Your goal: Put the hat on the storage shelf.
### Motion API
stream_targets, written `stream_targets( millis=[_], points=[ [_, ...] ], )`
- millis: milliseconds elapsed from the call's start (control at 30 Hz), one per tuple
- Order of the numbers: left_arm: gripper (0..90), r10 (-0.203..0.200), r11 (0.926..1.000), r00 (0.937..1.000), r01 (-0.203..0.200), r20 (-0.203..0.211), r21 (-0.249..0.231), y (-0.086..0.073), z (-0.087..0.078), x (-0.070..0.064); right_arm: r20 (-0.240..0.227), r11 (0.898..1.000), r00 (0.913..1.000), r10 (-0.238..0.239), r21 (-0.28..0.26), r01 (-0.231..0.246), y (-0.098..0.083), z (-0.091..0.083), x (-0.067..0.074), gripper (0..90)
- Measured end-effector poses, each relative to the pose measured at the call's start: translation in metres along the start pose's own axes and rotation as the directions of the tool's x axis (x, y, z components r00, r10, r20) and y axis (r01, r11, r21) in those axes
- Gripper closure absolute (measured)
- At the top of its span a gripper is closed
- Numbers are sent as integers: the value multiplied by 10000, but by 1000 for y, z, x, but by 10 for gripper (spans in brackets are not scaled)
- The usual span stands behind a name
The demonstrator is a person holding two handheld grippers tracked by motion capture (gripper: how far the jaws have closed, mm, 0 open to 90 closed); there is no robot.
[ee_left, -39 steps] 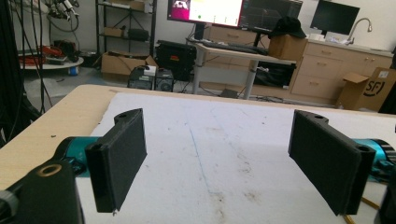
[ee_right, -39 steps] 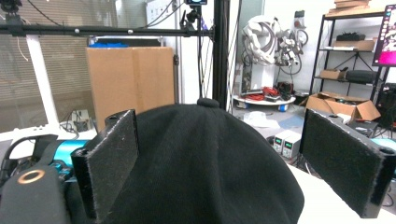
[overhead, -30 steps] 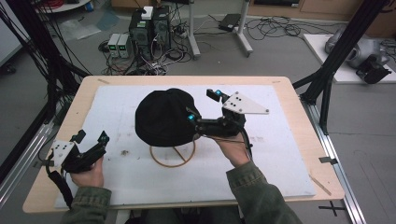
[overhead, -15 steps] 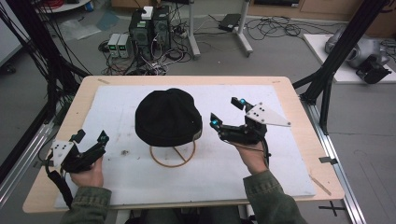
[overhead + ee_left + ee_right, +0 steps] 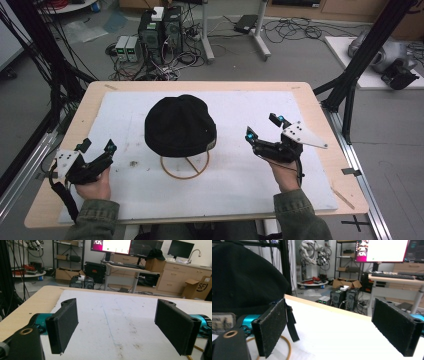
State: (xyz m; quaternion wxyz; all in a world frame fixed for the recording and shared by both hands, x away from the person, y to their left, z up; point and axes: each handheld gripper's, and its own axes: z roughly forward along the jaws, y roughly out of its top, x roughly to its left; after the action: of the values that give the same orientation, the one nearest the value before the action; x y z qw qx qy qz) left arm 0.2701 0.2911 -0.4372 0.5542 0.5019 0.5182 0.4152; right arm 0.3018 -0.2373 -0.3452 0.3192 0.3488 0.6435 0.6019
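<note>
The cap (image 5: 180,125) sits on a stand whose wooden ring (image 5: 185,167) lies flat on the white mat (image 5: 240,180), near the middle of the surface (image 5: 320,100). The cap is black, crown up, and covers the upper part of the stand; only the ring and a short stretch of upright show below its edge. In the right gripper view the cap (image 5: 242,282) takes up the left side, with a small grey label (image 5: 220,321) on its lower edge and a black strap (image 5: 292,322) hanging down over the ring (image 5: 287,345).

The right gripper (image 5: 264,129) is held to the right of the cap, apart from it and touching nothing. Its fingers (image 5: 270,327) are released and spread wide, with bare mat between them. The grey plate (image 5: 302,135) on top points away to the right.

The left gripper (image 5: 96,147) is held low at the near left of the mat, well apart from the cap. Its fingers (image 5: 63,323) are likewise released and wide apart, with nothing between them but the stained mat (image 5: 117,322).

A person's hand (image 5: 95,187) grips the left tool from below; the other hand (image 5: 286,175) grips the right one. Both sleeves are olive green.

Beyond the surface's far edge, computer cases (image 5: 160,27) and loose cables lie on the floor.
</note>
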Motion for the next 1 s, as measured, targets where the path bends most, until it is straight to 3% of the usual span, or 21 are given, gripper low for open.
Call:
stream_targets(
  millis=[433, 700, 767, 867, 1000],
  points=[
    [190, -108, 9999, 9999, 108, -52, -109, 1, 0, 1, 1305, 9996, 9911, 277, -68, -271, -34, -21, -22, 115],
    [186, -35, 10000, 9999, 34, -117, -82, 0, 1, 1, 2415, 9988, 9692, 473, 6, -489, -58, -30, -36, 115],
    [186, -71, 9999, 9999, 69, -134, -93, 0, 1, 1, 2788, 9982, 9587, 567, 12, -595, -63, -32, -40, 116],
    [185, -19, 10000, 9998, 18, -204, -80, 0, 1, 1, 3043, 9980, 9507, 600, 25, -637, -66, -35, -45, 116],
    [179, -11, 10000, 9997, 11, -224, 2, 0, 2, 1, 3492, 9994, 9369, 140, 242, -240, -73, -37, -47, 115]
  ],
)
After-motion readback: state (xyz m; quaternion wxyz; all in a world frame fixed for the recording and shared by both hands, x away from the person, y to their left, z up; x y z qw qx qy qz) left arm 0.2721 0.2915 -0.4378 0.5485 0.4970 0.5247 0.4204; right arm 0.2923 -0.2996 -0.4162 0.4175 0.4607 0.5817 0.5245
